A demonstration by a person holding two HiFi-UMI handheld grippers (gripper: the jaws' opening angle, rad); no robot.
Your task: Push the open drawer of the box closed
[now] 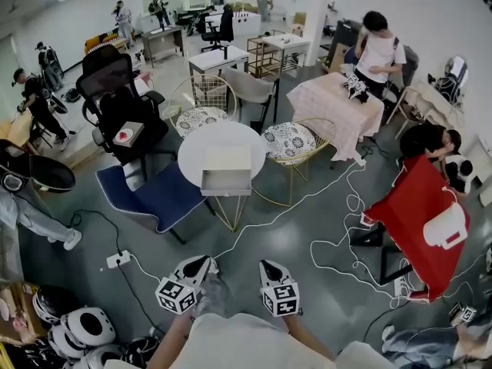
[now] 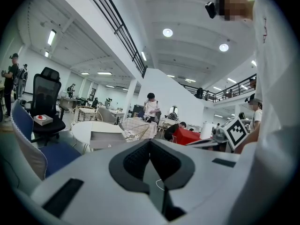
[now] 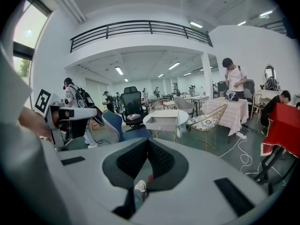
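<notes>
The left tongs and the right tongs are both pressed fully together with nothing between them, and each one's own view shows the dark pads meeting at the tip. They hang side by side, low and close to the person's body, pointing out over the bare floor.

Well ahead of them stands a round white desk, with chairs around it. On it sits the pale box, and its drawer is pulled out toward the person, overhanging the near edge of the desk.

The drawer looks like a stiff, light, thin-walled tray, and it appears empty, though at this range that is hard to confirm. It should slide with little force. The flat front panel, near its middle, is the place to press, with the closed tips square to it. The box itself may be light enough to skid back across the smooth top, so steadying it with the other tongs seems wise.
</notes>
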